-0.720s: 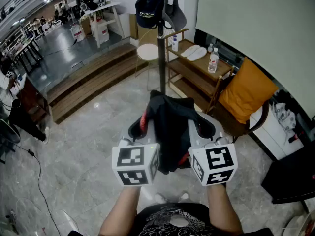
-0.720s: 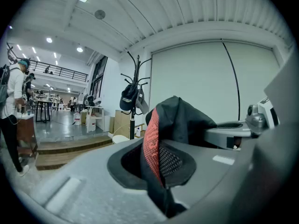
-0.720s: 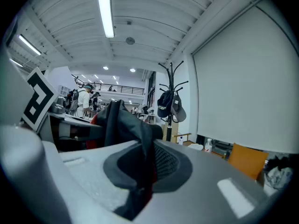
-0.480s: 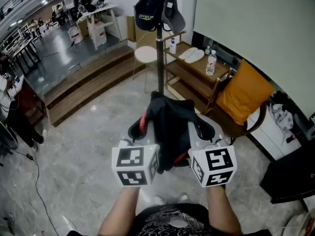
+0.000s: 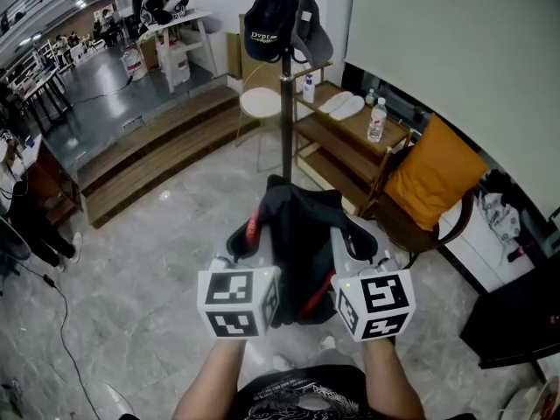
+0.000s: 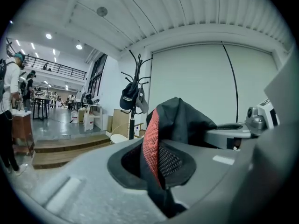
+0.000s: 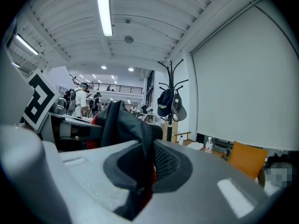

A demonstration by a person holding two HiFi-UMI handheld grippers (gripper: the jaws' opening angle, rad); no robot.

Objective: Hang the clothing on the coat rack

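Note:
A black garment with red trim (image 5: 299, 234) hangs bunched between my two grippers, held up over the floor. My left gripper (image 5: 248, 239) is shut on its left edge, where a red mesh strip (image 6: 150, 146) runs between the jaws. My right gripper (image 5: 354, 236) is shut on its right edge (image 7: 140, 143). The black coat rack (image 5: 285, 86) stands straight ahead, a dark cap (image 5: 267, 23) and a grey cap (image 5: 311, 26) on its hooks. The left gripper view shows the coat rack (image 6: 132, 104) beyond the garment, and the coat rack (image 7: 170, 107) also appears in the right gripper view.
A wooden shelf unit (image 5: 350, 134) with bottles stands right of the rack, beside a chair with an orange cushion (image 5: 433, 173). A round white stool (image 5: 261, 103) sits behind the pole. Wooden steps (image 5: 149, 160) run to the left. People stand far off (image 7: 81, 99).
The grippers and garment have dropped slightly in the head view, and the coat rack top has come further into sight. Both grips are unchanged.

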